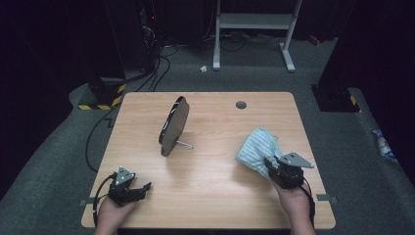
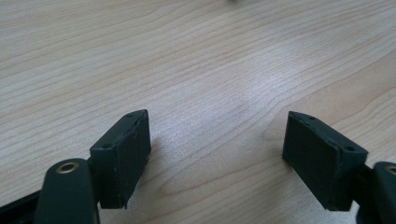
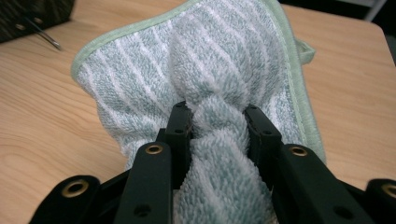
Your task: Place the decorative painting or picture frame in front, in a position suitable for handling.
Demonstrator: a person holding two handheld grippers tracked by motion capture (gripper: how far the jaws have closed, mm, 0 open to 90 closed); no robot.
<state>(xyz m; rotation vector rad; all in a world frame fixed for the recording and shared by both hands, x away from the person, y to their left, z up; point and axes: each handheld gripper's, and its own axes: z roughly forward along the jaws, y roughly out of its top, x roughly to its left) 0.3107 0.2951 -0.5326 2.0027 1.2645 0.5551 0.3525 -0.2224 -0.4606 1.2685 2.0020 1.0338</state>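
Tongs on the right [image 3: 218, 123] pinch a bunched fold of the striped green towel [image 3: 219, 60], which lies on the worktop [image 1: 215, 171] well right of the round mirror [image 1: 174, 126] and spreads away from the hand. Left tongs [image 2: 217, 158] stand wide open with nothing between them, low over the worktop near the mirror's front left.

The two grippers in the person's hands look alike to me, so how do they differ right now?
The right gripper is shut on a bunched striped towel; the left gripper is open, with bare table between its jaws. In the high view the right gripper sits at the table's right side beside the towel, the left at the near left corner. Both are black and hand-held.
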